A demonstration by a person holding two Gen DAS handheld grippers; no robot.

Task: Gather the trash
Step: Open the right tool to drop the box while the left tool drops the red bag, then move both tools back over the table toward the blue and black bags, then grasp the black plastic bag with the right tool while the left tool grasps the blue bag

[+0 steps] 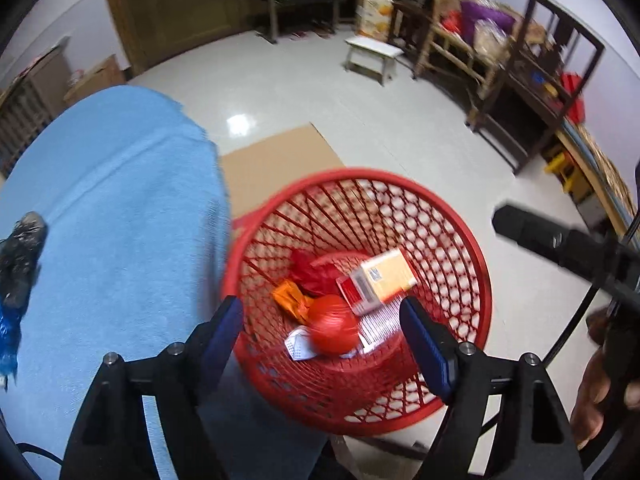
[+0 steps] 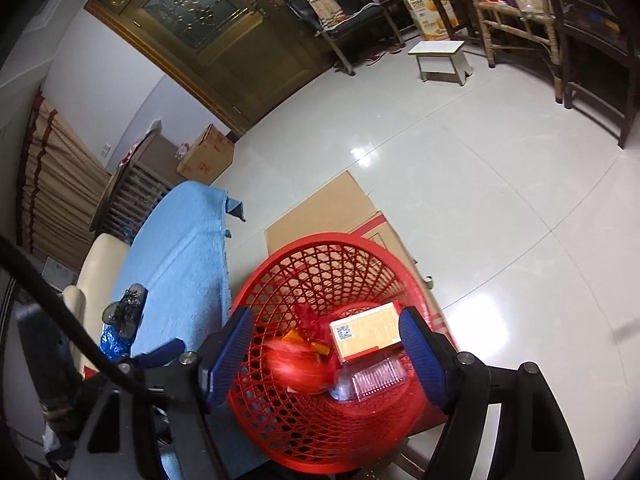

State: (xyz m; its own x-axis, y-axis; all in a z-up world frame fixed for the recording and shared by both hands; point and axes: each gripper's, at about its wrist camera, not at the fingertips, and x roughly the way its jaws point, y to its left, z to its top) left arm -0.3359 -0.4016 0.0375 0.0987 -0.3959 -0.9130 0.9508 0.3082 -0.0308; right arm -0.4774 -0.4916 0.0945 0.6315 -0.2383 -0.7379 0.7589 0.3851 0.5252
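Observation:
A red mesh trash basket (image 1: 460, 240) stands on the floor beside a table under a blue towel (image 1: 120, 220). It holds an orange box (image 1: 386, 276), a red bag (image 1: 334, 322), an orange wrapper (image 1: 290, 300) and clear plastic packaging (image 2: 376, 376). My left gripper (image 1: 322, 340) hangs open and empty above the basket. My right gripper (image 2: 326, 354) is open and empty above the basket (image 2: 320, 256) too, and shows at the right of the left wrist view. A grey crumpled plastic bag (image 1: 22, 256) and a blue wrapper (image 1: 8, 340) lie on the towel.
Flat cardboard (image 2: 320, 216) lies on the tiled floor under the basket. A small white stool (image 1: 372, 58), wooden chairs (image 1: 532, 80), a cardboard box (image 2: 206, 156) and a wooden door (image 2: 208, 28) stand further back. A cream chair (image 2: 96, 268) is by the table.

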